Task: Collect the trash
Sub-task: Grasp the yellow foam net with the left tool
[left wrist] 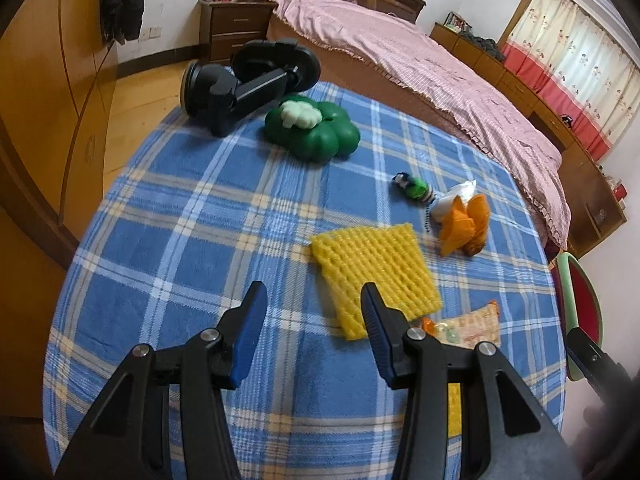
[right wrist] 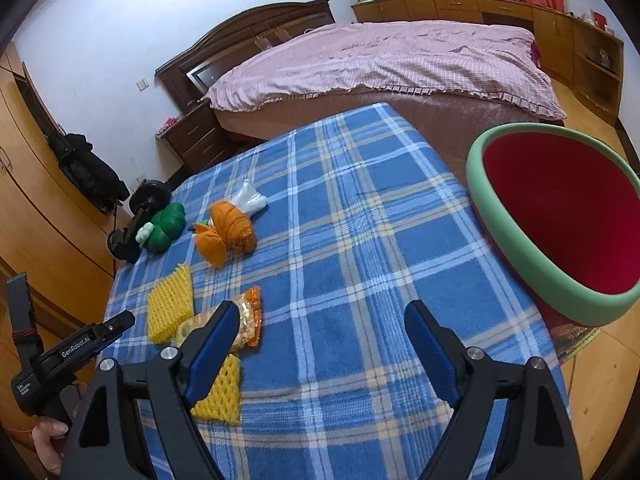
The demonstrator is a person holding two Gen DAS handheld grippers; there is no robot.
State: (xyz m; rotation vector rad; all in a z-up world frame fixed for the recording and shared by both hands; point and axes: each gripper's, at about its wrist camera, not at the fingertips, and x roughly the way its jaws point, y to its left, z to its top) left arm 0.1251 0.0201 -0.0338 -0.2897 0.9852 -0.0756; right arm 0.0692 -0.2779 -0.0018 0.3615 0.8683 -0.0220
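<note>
Both the left gripper [left wrist: 314, 304] and right gripper [right wrist: 322, 326] hang spread wide, empty, over foam netting [left wrist: 374, 270] on the table [left wrist: 200, 220].

Left tongs [left wrist: 310, 306] and right tongs [right wrist: 322, 332] built alike, black angular arms, blue ribbed pads [left wrist: 252, 332], silver round screws at pivots, white "GenRobot.AI" lettering, bare-skinned hand [right wrist: 50, 438] on black handle
</note>
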